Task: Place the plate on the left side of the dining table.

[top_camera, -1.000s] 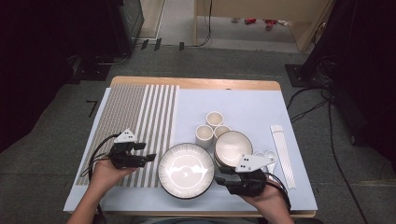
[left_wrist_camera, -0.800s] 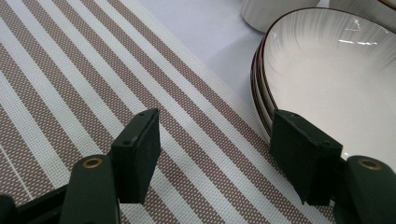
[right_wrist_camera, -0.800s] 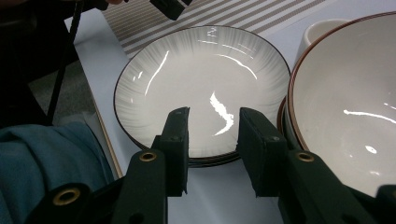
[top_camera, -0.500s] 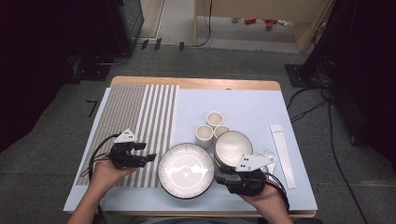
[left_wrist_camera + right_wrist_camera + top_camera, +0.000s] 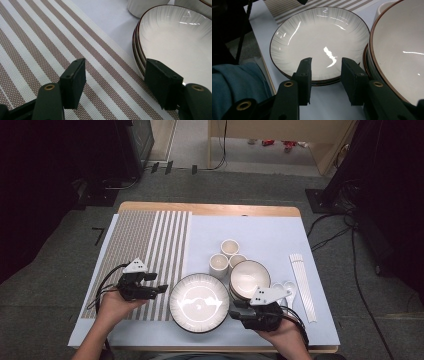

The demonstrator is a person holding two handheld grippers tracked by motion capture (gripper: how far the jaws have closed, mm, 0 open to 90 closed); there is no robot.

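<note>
Compared with a second ago, nothing on the bench has shifted; our hands and all the dishes sit as they did. Our left gripper (image 5: 161,289) hovers over the brown-and-white striped woven placemat (image 5: 150,245), its fingers (image 5: 75,80) spread wide and empty, one just beside the rim of the stack of white ribbed plates with dark rims (image 5: 199,302). Our right gripper (image 5: 325,80) points at the stack's near edge, fingers partly open, gripping nothing. The plates are empty, as is the white brown-rimmed bowl (image 5: 250,278) touching them. Three small white cups (image 5: 226,256) stand behind. The pale blue mat (image 5: 260,232) beyond lies open.
</note>
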